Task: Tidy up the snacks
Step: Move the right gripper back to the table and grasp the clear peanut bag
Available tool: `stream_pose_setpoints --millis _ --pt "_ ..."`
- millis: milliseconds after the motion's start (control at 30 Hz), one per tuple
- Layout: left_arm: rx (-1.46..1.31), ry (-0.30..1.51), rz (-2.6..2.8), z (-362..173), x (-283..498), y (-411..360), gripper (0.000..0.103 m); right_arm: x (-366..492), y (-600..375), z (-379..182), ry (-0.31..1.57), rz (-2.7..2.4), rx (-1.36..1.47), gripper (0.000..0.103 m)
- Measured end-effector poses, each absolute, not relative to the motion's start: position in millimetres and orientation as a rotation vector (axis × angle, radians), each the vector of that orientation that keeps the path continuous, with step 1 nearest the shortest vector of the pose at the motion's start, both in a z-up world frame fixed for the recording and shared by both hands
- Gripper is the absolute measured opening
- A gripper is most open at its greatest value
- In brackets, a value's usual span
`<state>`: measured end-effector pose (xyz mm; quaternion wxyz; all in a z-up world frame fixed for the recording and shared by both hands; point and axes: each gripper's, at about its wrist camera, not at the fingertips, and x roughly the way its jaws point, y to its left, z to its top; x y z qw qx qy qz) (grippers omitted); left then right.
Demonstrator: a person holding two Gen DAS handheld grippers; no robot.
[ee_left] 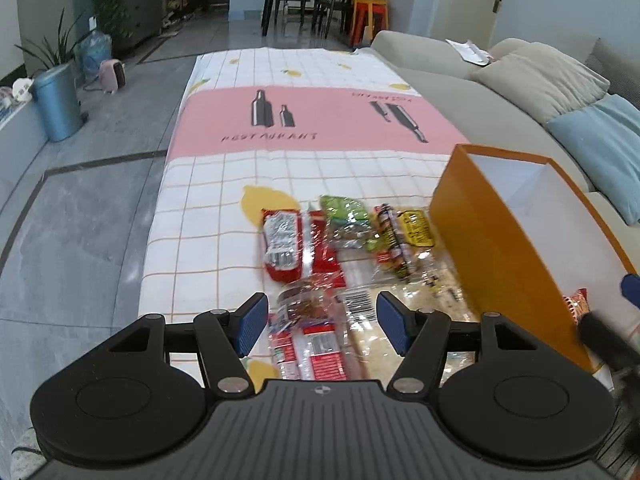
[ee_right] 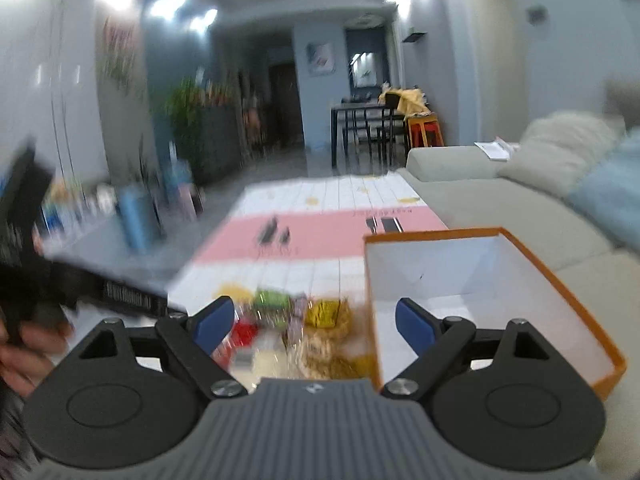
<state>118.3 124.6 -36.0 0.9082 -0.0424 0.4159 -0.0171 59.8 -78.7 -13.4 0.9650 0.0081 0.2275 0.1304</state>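
Snacks (ee_left: pixel 332 248) lie in a loose heap on the tablecloth (ee_left: pixel 208 240), just left of the orange box (ee_left: pixel 476 240), w/ the nearest clear wrappers reaching right up to the box's left wall. Left gripper (ee_left: pixel 320 320) hangs over the near end of the pile, fingers spread wide, nothing between them; a red-labelled clear pack (ee_left: pixel 308 348) sits below the gap. Right gripper (ee_right: pixel 316 322) is also spread and empty, its right finger over the box's open top, left finger over the pile; that view is badly smeared, so exact height above the box can't be told. Likely risks, imo: wrappers are slick and overlap, so closing on one pack could drag or lift a neighbour, or the film could slip out of the pads. A low sweep toward the box could catch its left wall and shove or tip it, since it looks light and mostly empty, apart from one red-orange pack (ee_left: pixel 576 300) glimpsed at its near end. Both grippers work close together near that corner, so they could knock each other. Room-wise: plenty of bare cloth beyond the pile and to its left, but the table's left edge drops to the floor (ee_left: pixel 80 220), and the sofa (ee_left: pixel 472 88) hems in the box's right side, so pushes rightward have little give.
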Motion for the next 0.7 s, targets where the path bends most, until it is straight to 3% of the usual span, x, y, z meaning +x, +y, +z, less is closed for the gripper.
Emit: stream_pose_setpoints --millis 333,567,700 --pt "-0.007 0.771 0.01 -31.9 111.1 135.8 0.074 115.0 8.4 -87.4 0.691 0.151 -0.362 0.073" --pt "-0.043 0.78 -0.036 -32.4 116.6 138.1 0.074 141.9 18.3 -120.8 0.742 0.083 -0.392 0.072" --pt "-0.041 0.787 -0.04 -34.4 119.7 135.8 0.074 147.3 14.6 -122.8 0.715 0.046 -0.387 0.056"
